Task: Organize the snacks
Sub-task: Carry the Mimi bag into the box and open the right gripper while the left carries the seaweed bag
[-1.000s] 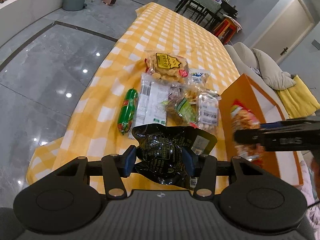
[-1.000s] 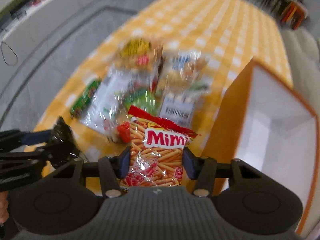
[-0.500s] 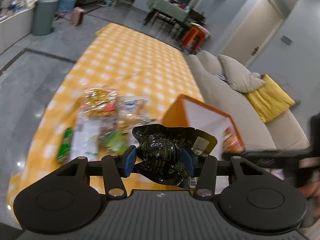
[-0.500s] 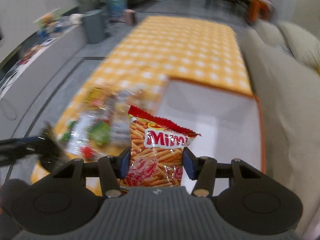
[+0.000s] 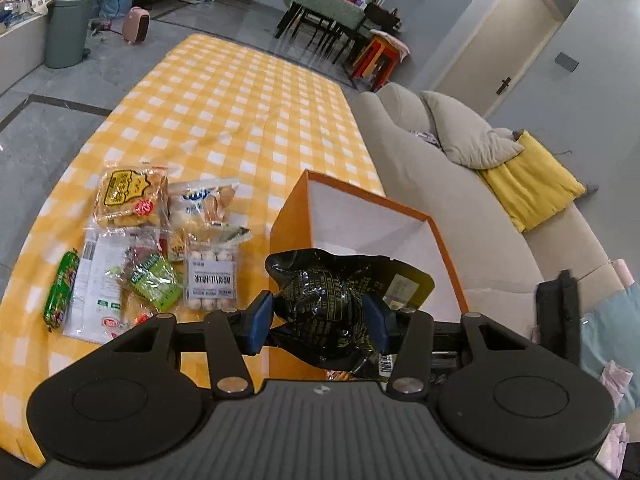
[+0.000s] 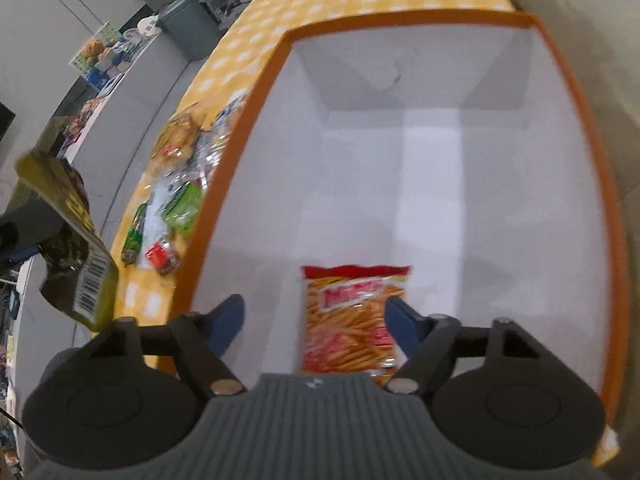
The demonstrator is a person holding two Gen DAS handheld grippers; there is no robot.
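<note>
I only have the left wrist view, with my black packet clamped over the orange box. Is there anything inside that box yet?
Observer: Yes. The right wrist view looks down into the orange box, and a red Mimi stick-snack bag is inside it.
Operator: Is the right gripper holding that bag?
Observer: No. The right gripper is opening; its left pad stands clear of the bag.
Operator: Is the rest of the box floor free for my packet?
Observer: The white floor beyond the bag is bare. Your black packet shows at that view's left edge, outside the box's left wall, clamped in the left gripper.
</note>
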